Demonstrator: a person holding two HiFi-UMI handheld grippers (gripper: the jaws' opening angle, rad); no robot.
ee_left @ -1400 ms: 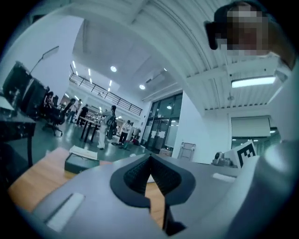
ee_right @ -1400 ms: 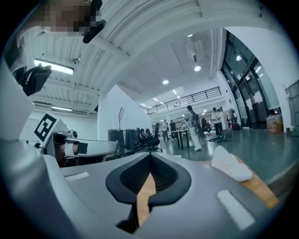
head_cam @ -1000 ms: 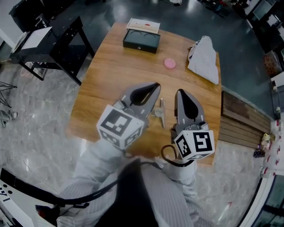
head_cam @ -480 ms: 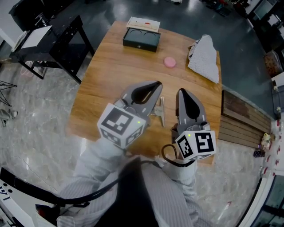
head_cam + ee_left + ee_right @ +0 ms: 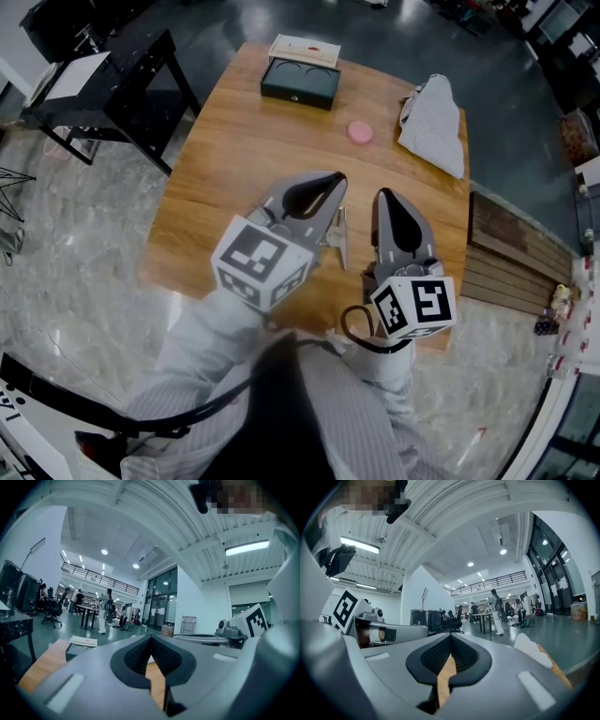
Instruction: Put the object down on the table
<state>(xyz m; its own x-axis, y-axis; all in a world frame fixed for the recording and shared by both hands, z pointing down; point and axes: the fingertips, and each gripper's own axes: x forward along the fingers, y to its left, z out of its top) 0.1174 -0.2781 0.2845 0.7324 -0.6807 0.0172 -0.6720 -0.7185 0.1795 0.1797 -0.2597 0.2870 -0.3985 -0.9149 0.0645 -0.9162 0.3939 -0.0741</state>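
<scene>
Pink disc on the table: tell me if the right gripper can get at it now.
Probably yes: only bare tabletop lies between the right gripper and the pink disc; the cloth sits aside. The gripper's jaws are shut and would need opening.

- The thin metal piece (image 5: 337, 234) beside the left gripper (image 5: 332, 180) fingers (image 5: 309, 197) is partly covered by them, kind unclear.
- The pink round thing (image 5: 359, 133) beyond the fingertips is too small to identify.
- The table (image 5: 157, 686) is mostly hidden behind the fingers in both gripper views.
</scene>
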